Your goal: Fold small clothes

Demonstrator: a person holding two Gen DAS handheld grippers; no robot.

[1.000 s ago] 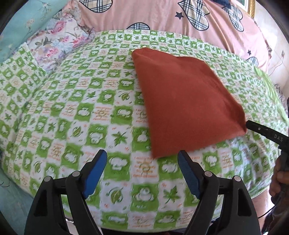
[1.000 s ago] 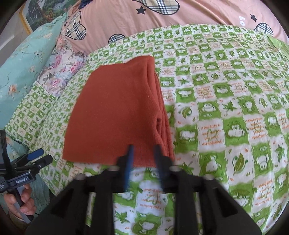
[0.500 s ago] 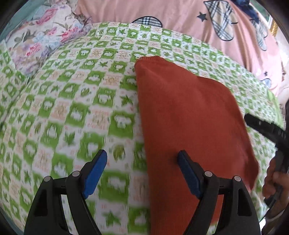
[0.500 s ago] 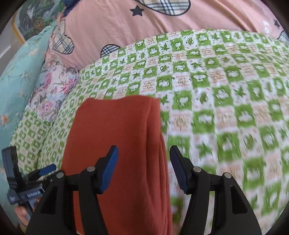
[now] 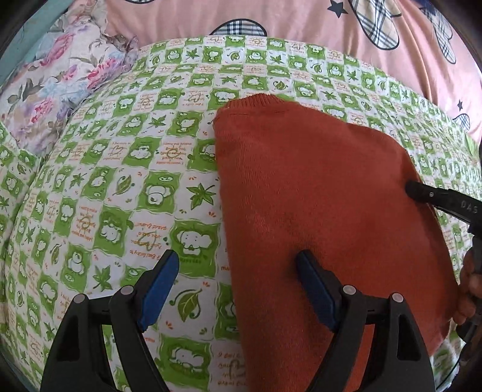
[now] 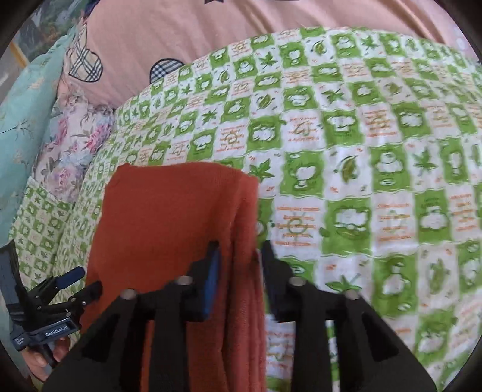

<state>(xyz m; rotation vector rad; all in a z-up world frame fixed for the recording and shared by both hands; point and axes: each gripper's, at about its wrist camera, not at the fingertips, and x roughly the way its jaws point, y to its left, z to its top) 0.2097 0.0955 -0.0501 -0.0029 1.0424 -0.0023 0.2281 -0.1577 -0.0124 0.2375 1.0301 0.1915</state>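
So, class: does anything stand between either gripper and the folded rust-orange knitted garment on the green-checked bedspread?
Nothing visible does. The left gripper hangs open over the rust-orange knitted garment's left edge. The right gripper is closing, with the garment's layered right edge between its fingers. Only the green-checked bedspread lies underneath.

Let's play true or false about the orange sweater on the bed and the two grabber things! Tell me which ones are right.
1. The orange sweater lies on a green checked sheet. True.
2. The left gripper has its blue pads wide apart. True.
3. The sweater is spread out flat with both sleeves showing. False: it is folded into a neat block.
4. The right gripper is over the bare sheet, away from the sweater. False: its jaws are closing around the sweater's layered edge.
5. A pink quilt with plaid hearts lies behind the sheet. True.
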